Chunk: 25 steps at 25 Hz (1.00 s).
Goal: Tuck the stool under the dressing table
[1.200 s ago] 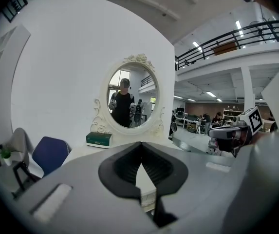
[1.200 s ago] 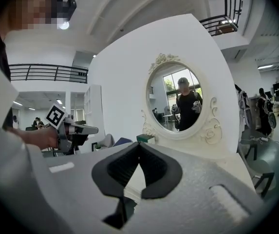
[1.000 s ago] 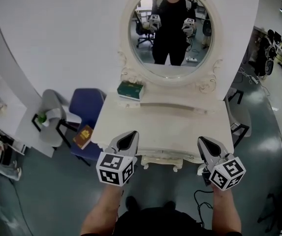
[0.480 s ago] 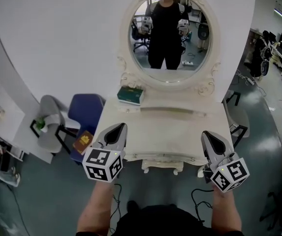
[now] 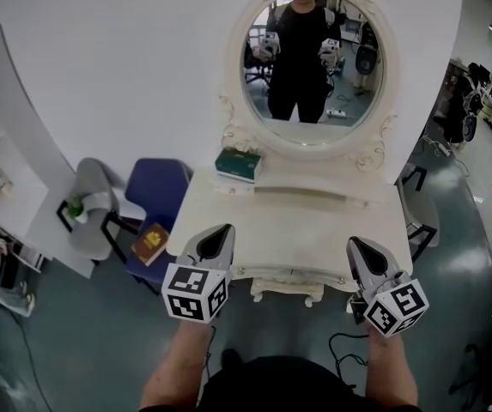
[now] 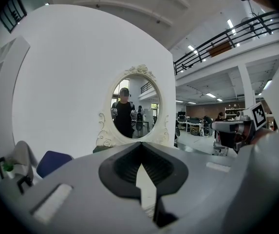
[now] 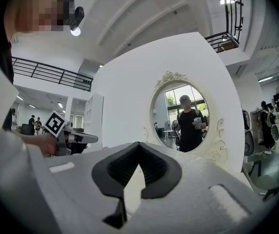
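Left of the white bench (image 5: 314,221) stands a blue upholstered chair (image 5: 155,191) with a brown book (image 5: 149,244) lying on the front of its seat. Just beside it, further left, is a grey shell chair on a black frame (image 5: 91,197), with a small green object (image 5: 75,206) on it. A dark green rectangular box (image 5: 239,163) lies at the bench's back left. A tall white partition wall (image 5: 125,67) rises behind. A thin black cable (image 5: 349,342) trails over the glossy grey-green floor (image 5: 91,333). A pale chair with black legs (image 5: 419,221) stands at the right.
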Motion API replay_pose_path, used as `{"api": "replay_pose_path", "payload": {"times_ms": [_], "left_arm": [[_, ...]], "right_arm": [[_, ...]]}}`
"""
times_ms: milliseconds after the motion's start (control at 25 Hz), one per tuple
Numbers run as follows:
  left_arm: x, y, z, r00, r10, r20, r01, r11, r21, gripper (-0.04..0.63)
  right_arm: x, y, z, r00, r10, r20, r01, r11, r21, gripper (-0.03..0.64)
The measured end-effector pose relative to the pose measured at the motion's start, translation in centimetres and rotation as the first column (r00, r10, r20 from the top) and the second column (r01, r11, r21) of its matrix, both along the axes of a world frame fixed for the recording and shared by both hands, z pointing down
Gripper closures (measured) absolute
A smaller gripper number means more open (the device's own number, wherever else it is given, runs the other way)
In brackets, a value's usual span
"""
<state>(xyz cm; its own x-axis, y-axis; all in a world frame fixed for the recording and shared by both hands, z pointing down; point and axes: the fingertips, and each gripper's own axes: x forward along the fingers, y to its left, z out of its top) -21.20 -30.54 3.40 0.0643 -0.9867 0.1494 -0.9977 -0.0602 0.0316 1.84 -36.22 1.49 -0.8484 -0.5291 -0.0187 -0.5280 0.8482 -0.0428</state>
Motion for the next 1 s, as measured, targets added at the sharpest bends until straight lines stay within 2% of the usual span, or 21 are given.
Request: {"api": "replay_pose_path", "payload": {"times_ms": [1000], "left_arm": [[0.9,0.4,0.6,1.000,0.012,-0.018,-0.012,1.000,-0.009,0.578]], "right_arm": [[0.7,0.7,1.4,1.000,0.000,-0.007,0.000,1.000,-0.020,0.615]]}}
